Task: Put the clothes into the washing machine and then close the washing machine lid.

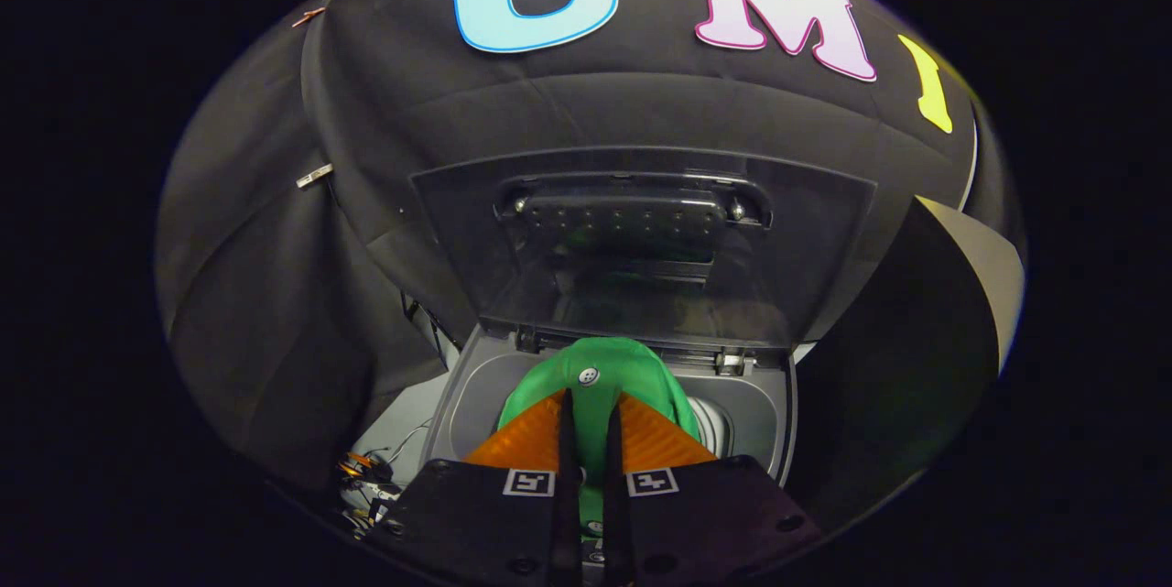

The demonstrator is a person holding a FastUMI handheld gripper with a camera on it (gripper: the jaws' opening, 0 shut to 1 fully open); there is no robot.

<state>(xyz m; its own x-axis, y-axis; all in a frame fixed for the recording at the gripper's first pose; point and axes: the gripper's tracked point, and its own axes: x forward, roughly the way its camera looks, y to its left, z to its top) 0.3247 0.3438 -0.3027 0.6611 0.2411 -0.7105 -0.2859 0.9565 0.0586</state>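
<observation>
A staged recording booth, not a real laundry room: black cloth wall (275, 230) hangs right behind a top-loading washing machine (476, 395), loose wires (375, 477) beside it.

Garment between the fingers, above the open washer.
The green cloth garment (595, 376) sits pinched between the fingers (587, 427), over the grey top-loading washing machine (472, 385); its raised translucent lid (641, 239) stands beyond them.
</observation>
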